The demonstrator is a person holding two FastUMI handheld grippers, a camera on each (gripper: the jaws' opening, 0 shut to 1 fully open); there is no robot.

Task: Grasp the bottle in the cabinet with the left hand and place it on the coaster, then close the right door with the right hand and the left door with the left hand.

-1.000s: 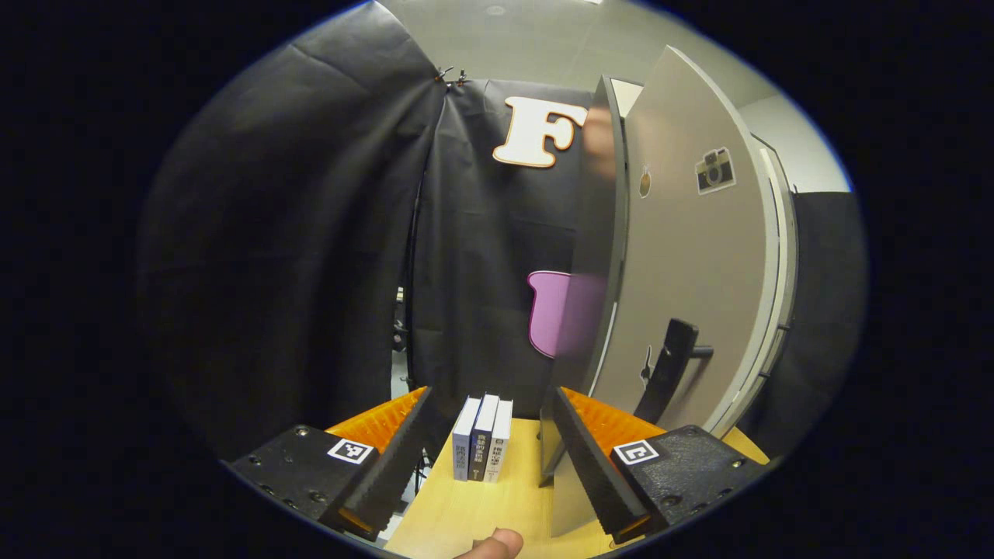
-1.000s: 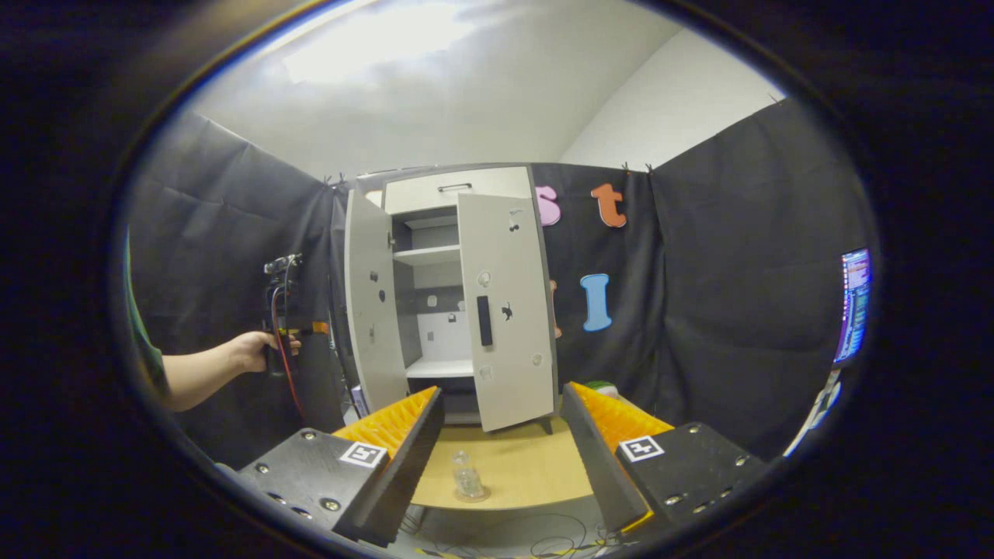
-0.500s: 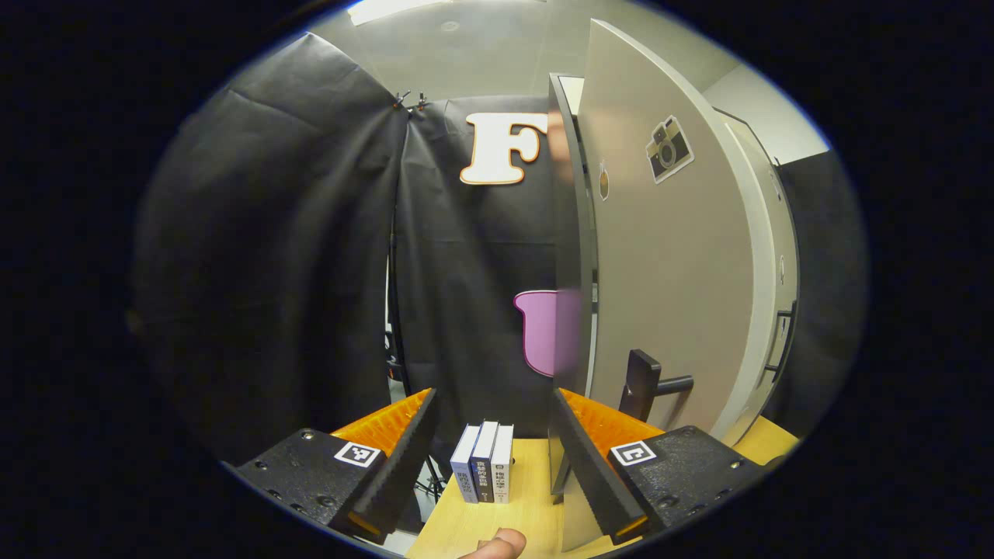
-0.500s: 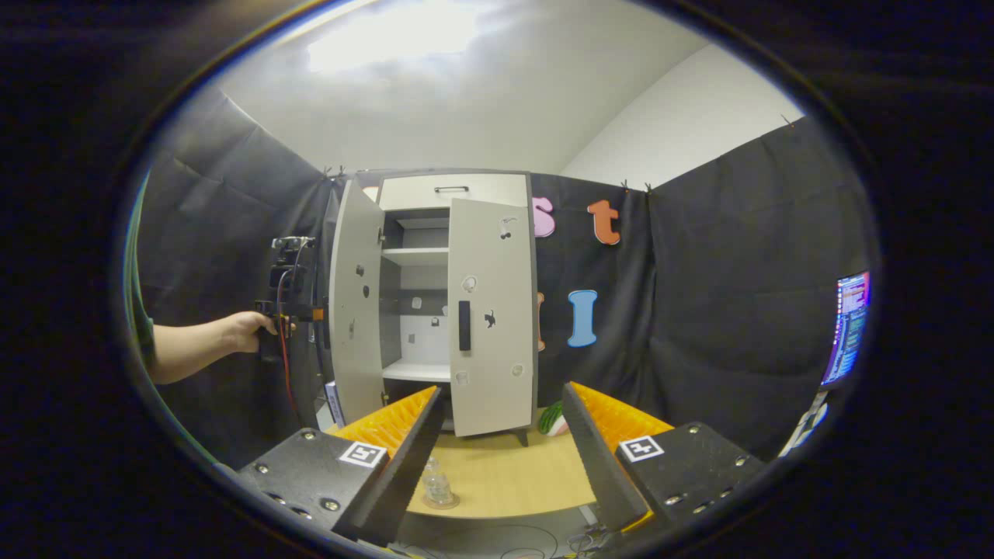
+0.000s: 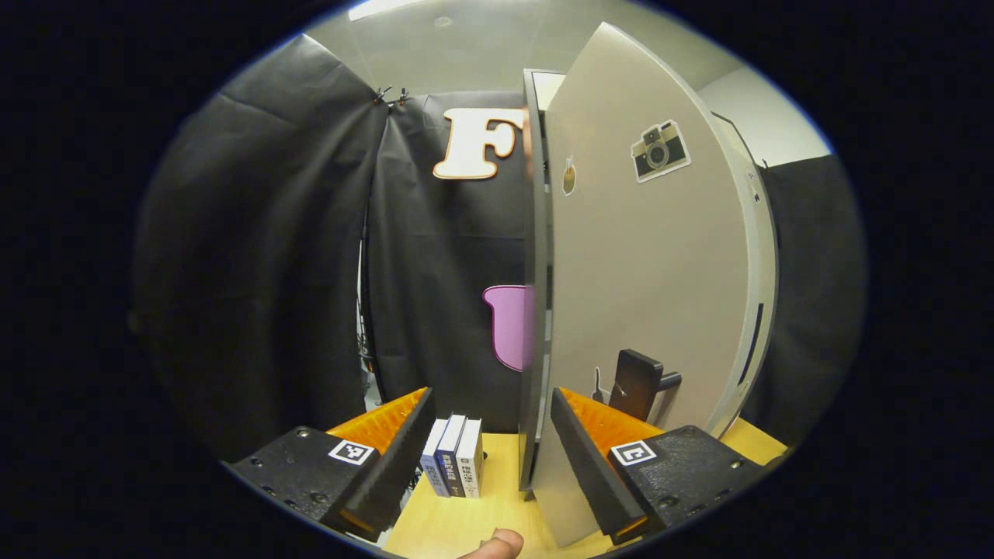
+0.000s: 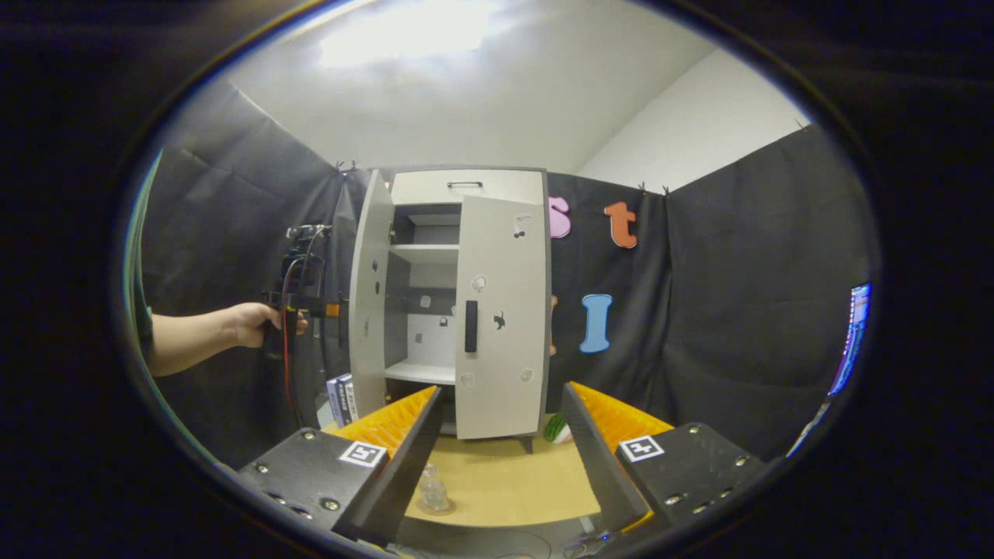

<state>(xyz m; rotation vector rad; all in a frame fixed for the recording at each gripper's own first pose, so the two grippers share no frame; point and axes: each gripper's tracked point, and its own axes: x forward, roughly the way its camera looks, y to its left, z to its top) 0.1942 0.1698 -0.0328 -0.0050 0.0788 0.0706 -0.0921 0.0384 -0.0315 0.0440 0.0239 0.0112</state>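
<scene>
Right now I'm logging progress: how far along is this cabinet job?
Done: the clear glass bottle stands on the round coaster on the wooden table. In hand: the left gripper, open, is at the pale left door. Left: both it and the right door stand ajar; the right gripper hangs open, away from the cabinet.

Clear bottle (image 6: 435,491) stands upright on a round coaster (image 6: 436,508) at 6 o'clock on the surface. Behind, the pale cabinet (image 6: 458,295) has both doors ajar: left door (image 6: 370,295), right door (image 6: 501,326).
</scene>
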